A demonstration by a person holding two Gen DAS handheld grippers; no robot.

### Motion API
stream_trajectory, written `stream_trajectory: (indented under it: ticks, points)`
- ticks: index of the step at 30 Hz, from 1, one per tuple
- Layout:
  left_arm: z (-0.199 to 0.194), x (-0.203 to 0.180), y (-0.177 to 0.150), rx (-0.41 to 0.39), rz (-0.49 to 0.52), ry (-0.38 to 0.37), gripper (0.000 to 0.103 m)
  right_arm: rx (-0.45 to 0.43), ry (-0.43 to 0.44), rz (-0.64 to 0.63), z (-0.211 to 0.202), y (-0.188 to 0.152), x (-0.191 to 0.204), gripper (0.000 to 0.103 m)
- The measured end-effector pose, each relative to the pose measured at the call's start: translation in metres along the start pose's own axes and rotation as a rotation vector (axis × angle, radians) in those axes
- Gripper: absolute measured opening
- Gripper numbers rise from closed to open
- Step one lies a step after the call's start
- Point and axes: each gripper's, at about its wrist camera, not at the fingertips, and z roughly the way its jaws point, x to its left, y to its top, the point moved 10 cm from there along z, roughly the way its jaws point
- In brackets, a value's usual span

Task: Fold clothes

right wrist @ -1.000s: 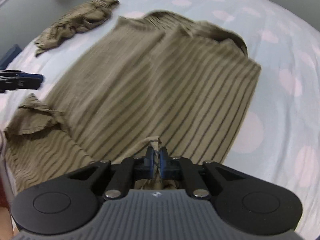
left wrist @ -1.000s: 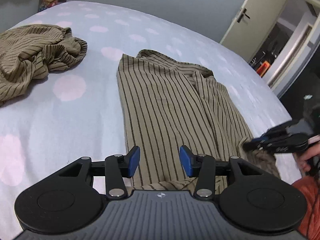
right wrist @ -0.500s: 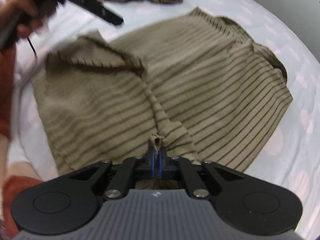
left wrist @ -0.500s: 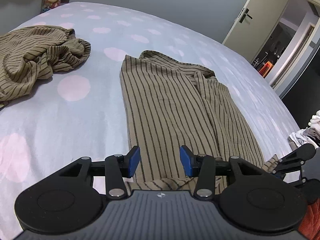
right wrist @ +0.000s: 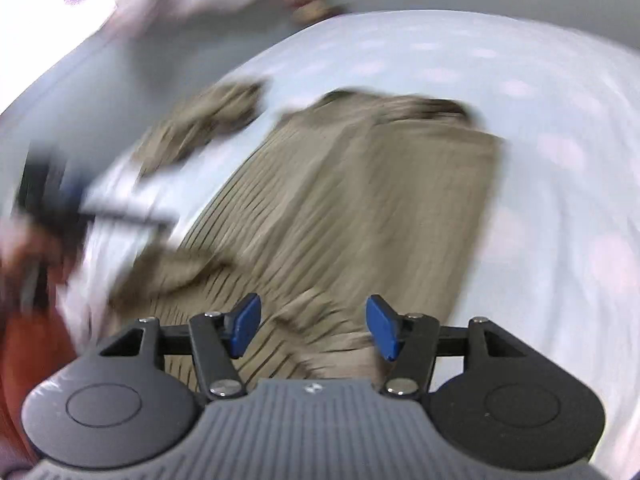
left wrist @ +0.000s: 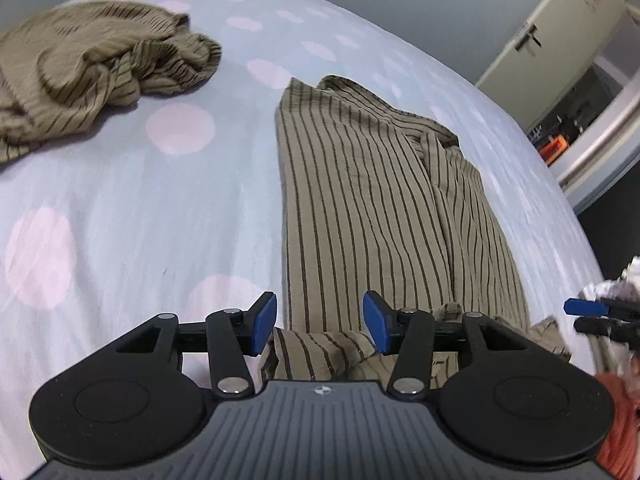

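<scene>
striped shirt (left wrist: 372,200) lies flat on the bed (left wrist: 120,220) – left claw (left wrist: 320,326) opening over its near hem, right claw (right wrist: 314,330) opening, released, cloth below both

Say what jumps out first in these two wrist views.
A tan shirt with dark pinstripes lies flattened down the middle of the pale blue bedsheet with pink dots. A second, crumpled striped garment sits far left. The right claw is opening over the shirt's hem, nothing between its pads.
</scene>
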Motion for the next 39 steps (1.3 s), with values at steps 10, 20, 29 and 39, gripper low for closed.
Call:
stream_trajectory:
  ticks: [10, 20, 29, 39]
  points:
    - [-0.005, 0.01, -0.003, 0.019, -0.111, -0.024, 0.043, 0.135, 0.014, 0.409, 0.033, -0.03, -0.051, 0.044]
    - [0.004, -0.001, -0.012, 0.087, -0.034, 0.011, 0.031, 0.19, 0.092, 0.395, 0.034, -0.042, -0.044, 0.03]
    - [-0.013, -0.029, -0.005, -0.013, 0.114, -0.027, 0.0, 0.032, 0.1, 0.241, 0.01, -0.03, -0.029, 0.009]
    - [-0.052, -0.057, 0.021, -0.269, 0.229, -0.084, 0.0, -0.21, 0.049, 0.16, -0.025, -0.01, -0.025, 0.006]
